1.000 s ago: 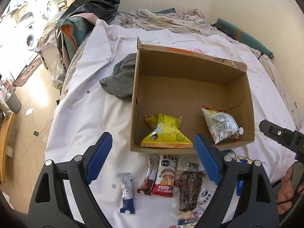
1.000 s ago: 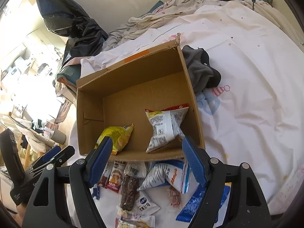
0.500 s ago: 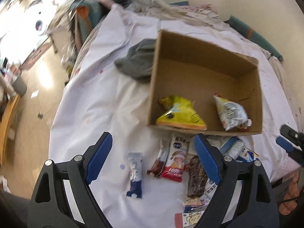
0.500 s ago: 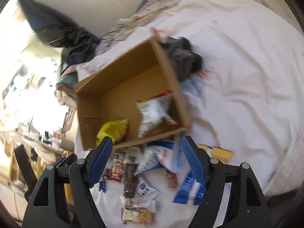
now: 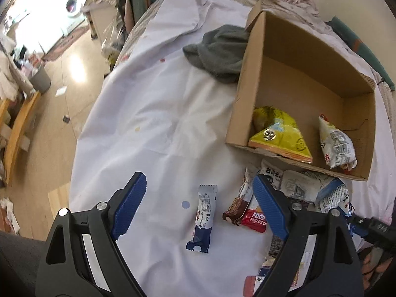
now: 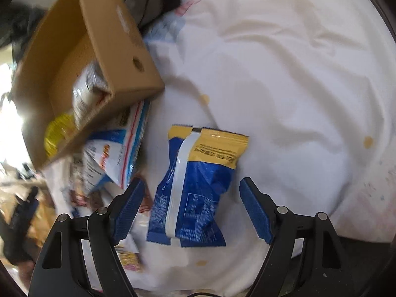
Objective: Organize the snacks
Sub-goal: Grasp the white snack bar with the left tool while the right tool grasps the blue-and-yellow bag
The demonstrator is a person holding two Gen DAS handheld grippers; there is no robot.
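Here the box [image 5: 309, 79] sits open on the white sheet [image 5: 148, 99], and everything else is placed from it. Inside it, against the near wall, lie a yellow bag [image 5: 279, 133] and, to that bag's right in the left wrist view, a white bag [image 5: 336, 143]. Touching the box's far left corner is a grey cloth [image 5: 220, 52]. Just in front of the near wall a cluster of snacks is scattered on the sheet: a brown bar [image 5: 237, 203], a red pack [image 5: 255, 219] partly under the left gripper's finger, and pale packets [image 5: 297, 185] close against the cardboard. A little further from the box, alone on the sheet, lies a blue-and-white bar [image 5: 204, 217]. The left gripper [image 5: 198, 195] hovers above that bar with its jaws wide apart and nothing clamped. In the right wrist view, a blue-and-white pouch [image 6: 116, 148] leans at the box's near corner, and a blue-and-yellow bag [image 6: 195, 185] lies flat on the sheet beside the box. The right gripper [image 6: 190, 208] points down at it, jaws spread to either side of the bag, the pads not pressing it. This view is blurred around the box.
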